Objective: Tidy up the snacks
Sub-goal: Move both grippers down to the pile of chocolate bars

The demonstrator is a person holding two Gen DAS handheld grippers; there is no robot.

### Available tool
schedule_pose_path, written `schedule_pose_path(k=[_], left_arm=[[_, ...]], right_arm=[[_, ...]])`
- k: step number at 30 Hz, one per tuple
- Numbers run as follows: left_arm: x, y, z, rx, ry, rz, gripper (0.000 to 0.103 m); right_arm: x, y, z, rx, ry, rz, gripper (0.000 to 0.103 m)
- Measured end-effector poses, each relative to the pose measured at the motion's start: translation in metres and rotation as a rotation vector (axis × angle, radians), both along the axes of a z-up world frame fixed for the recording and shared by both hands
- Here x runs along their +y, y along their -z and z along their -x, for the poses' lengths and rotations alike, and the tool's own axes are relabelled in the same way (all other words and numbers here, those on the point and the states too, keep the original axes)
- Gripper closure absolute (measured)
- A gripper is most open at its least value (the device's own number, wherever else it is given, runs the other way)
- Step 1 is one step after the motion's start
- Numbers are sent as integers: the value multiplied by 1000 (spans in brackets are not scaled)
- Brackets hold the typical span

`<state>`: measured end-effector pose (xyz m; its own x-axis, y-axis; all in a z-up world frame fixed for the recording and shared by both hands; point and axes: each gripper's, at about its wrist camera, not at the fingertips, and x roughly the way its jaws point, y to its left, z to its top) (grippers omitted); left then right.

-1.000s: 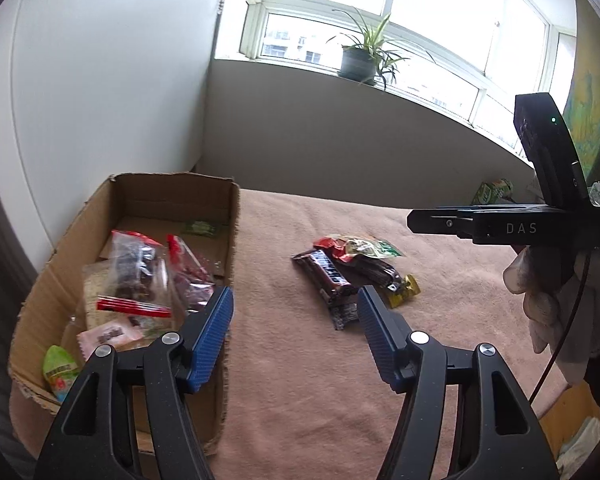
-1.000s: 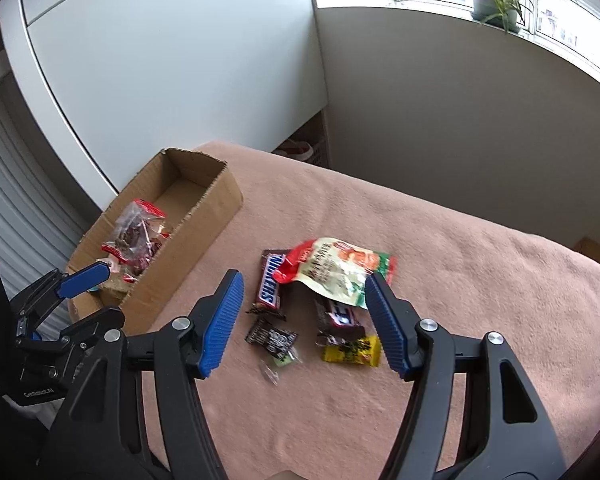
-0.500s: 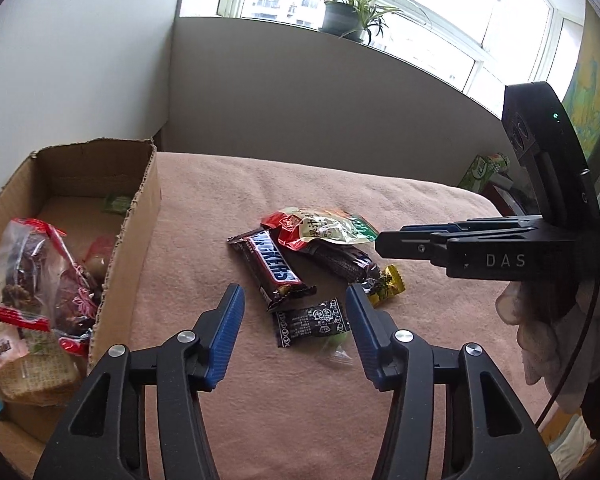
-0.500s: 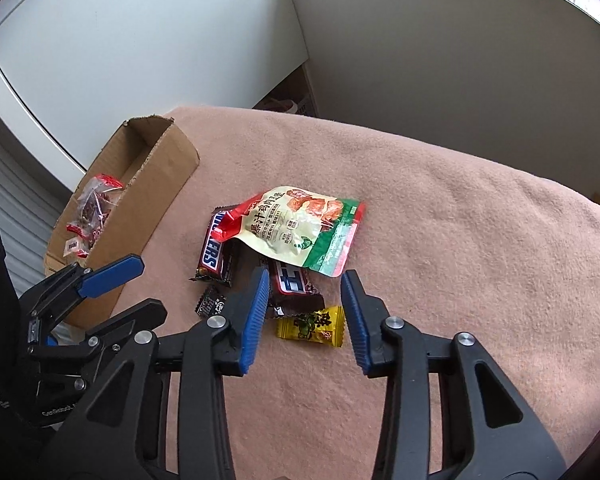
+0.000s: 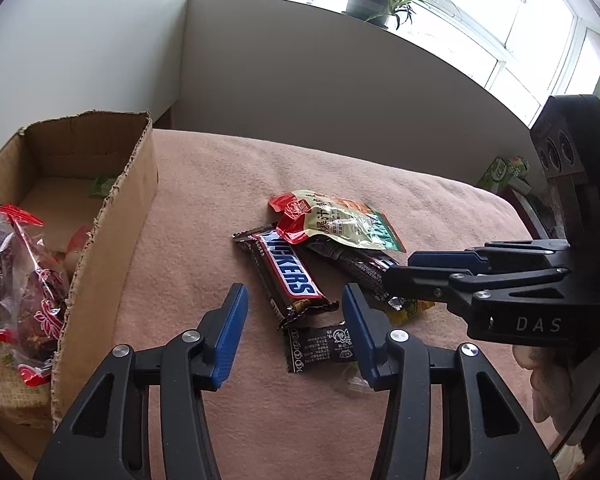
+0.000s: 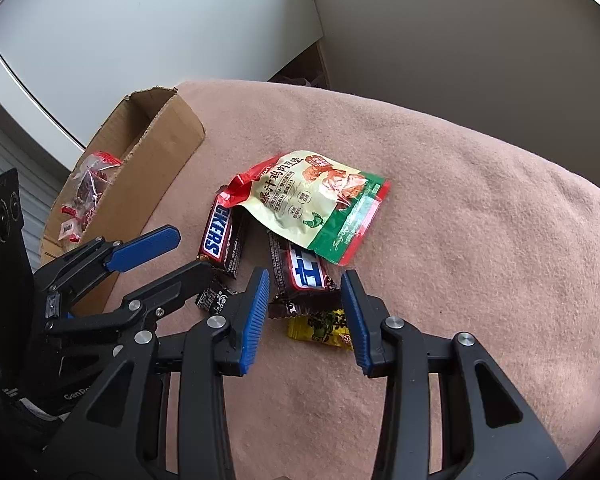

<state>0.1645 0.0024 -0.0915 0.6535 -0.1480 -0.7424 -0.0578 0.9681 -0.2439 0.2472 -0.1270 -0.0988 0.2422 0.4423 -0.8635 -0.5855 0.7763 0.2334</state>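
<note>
Left wrist view shows the left claw (image 5: 294, 322) spread wide, hanging just above the near end of a Snickers bar (image 5: 290, 274) and a small black candy wrapper (image 5: 320, 346) on the pink-covered surface (image 5: 220, 208). The right claw (image 6: 305, 314) is also spread and holds nothing; it frames the end of a second chocolate bar (image 6: 306, 274) and a yellow candy (image 6: 324, 328). Both bars lie partly under a large yellow-green pouch (image 6: 312, 204). The cardboard box (image 5: 112, 240), already holding several bagged snacks, stands to the left, apart from the pile.

The step in hand looks like picking loose snacks for the box. Doing it well likely means each claw takes one item only: lower until the tips nearly touch the cloth, close across the bar's narrow width, and lift straight so the pouch slides off. The two claws are close together, so they should keep to separate items
</note>
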Motion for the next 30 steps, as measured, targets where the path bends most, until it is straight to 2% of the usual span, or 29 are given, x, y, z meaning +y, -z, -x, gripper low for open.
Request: schedule_pose_path(k=[13,21,30], left_arm=[[2,12,-21,23,-41,1,67],[-1,19,-34,45,-16,10,70],[1,19,-29,33,-10,25,74]], right_arm=[[16,11,-15,23,-35,20,64],[15,13,-20,16,-45,32,68],[18,15,-16,3,-50,44,71]])
